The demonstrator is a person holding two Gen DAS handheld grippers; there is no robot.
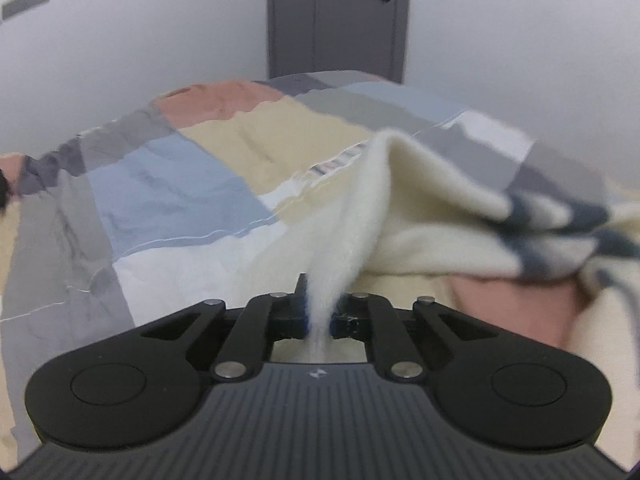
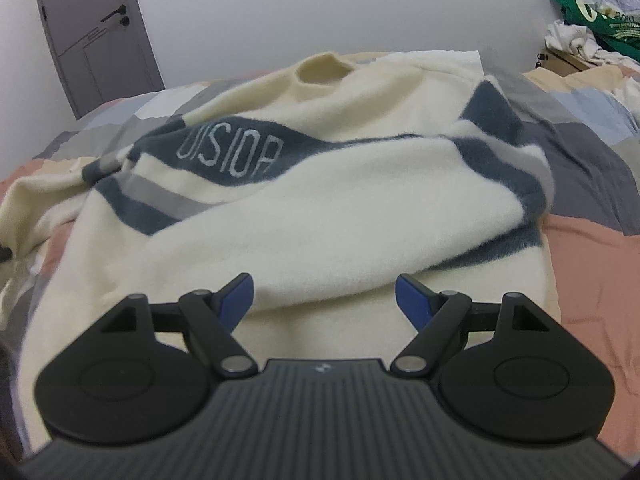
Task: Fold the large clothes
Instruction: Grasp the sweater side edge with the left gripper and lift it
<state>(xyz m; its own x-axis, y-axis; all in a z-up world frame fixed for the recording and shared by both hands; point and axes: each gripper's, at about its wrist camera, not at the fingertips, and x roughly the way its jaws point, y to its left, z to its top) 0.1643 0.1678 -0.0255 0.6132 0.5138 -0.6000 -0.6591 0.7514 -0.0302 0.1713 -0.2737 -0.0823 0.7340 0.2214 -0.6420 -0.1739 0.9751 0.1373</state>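
Note:
A cream fleece sweater (image 2: 320,208) with dark blue and grey stripes and pale lettering lies spread on the bed, collar at the far end. My right gripper (image 2: 325,300) is open, its blue-padded fingers (image 2: 412,300) just above the sweater's near hem, holding nothing. In the left wrist view my left gripper (image 1: 320,312) is shut on a cream edge of the sweater (image 1: 420,208) and lifts it in a raised fold above the bedspread. The striped part trails off to the right.
The bed has a patchwork bedspread (image 1: 168,200) in blue, beige, grey, white and pink. A grey door (image 1: 336,20) stands in the white wall behind. A pile of clothes with a green item (image 2: 592,20) sits at the far right of the bed.

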